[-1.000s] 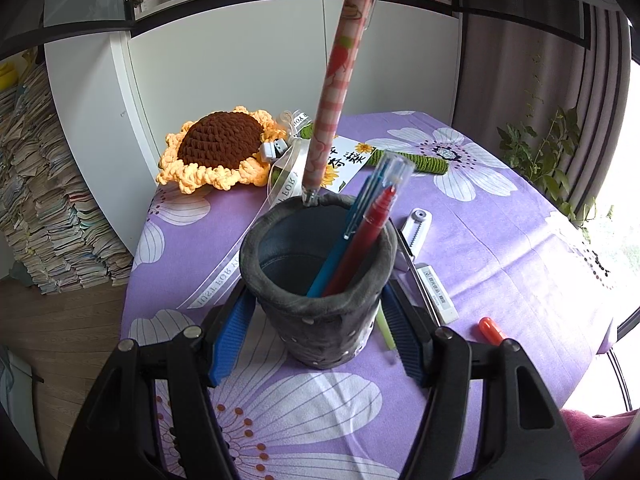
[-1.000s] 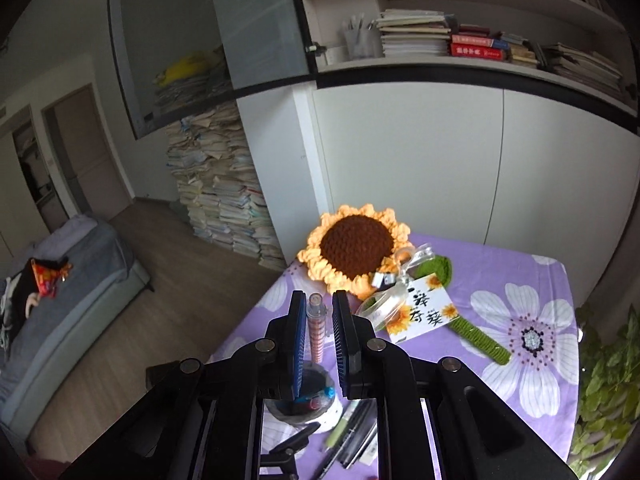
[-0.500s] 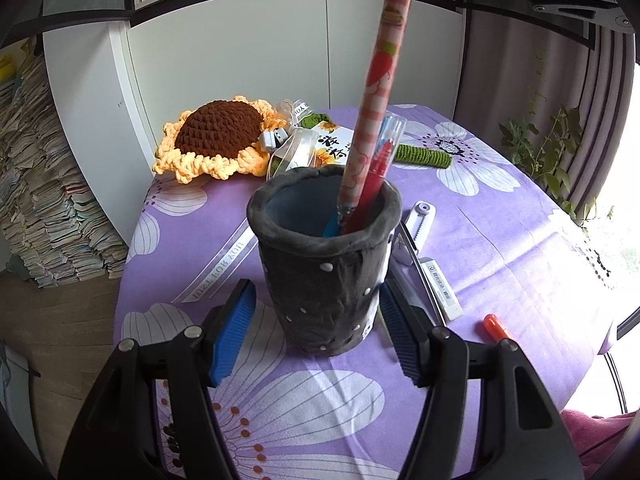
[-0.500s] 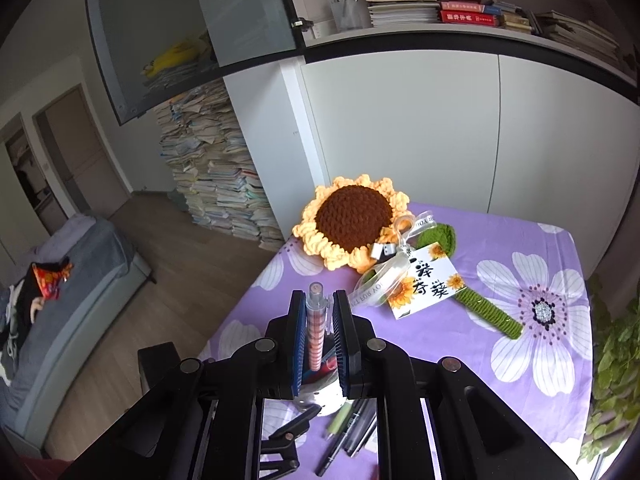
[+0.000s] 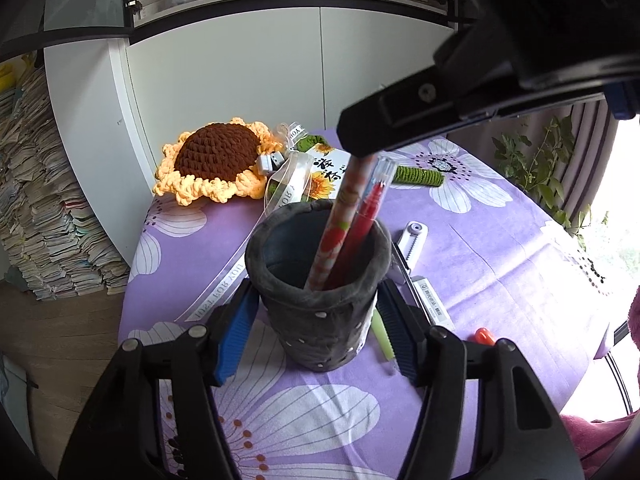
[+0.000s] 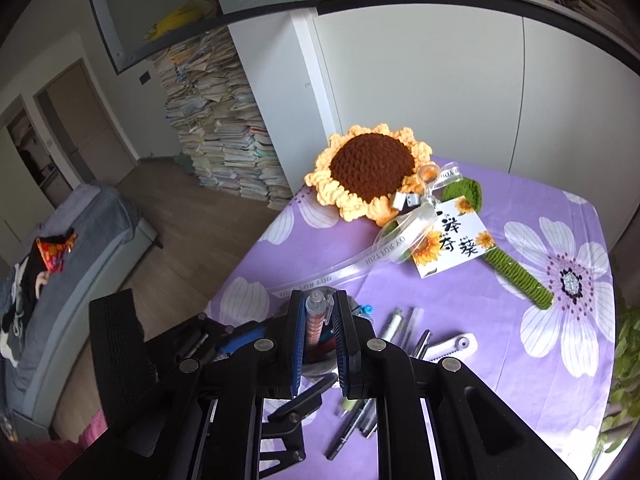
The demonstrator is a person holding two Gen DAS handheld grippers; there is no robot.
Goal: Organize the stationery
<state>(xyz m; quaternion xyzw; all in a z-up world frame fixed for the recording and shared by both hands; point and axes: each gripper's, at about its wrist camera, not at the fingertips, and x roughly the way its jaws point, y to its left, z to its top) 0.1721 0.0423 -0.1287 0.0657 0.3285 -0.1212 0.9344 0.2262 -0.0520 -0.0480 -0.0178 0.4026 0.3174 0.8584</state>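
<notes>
My left gripper (image 5: 314, 332) is shut on a dark grey felt pen holder (image 5: 320, 300) that stands on the purple flowered tablecloth (image 5: 500, 248). A red pen (image 5: 360, 232) leans inside it. My right gripper (image 6: 318, 344) hangs right above the holder and is shut on a pink patterned pen (image 6: 314, 326). That pen (image 5: 340, 224) stands almost upright with its lower end deep in the holder. The right gripper's black body (image 5: 480, 92) fills the upper right of the left wrist view.
Loose pens (image 6: 400, 328), a white utility knife (image 5: 414, 240), an eraser (image 5: 430, 300), a green pen (image 5: 382, 334) and an orange cap (image 5: 484, 336) lie right of the holder. A crochet sunflower (image 5: 216, 160) with a card (image 6: 452, 240) lies at the far edge. Table edges are near.
The right gripper has come down with the pink pen, which now reaches deep into the holder. The left gripper keeps its hold on the holder.
</notes>
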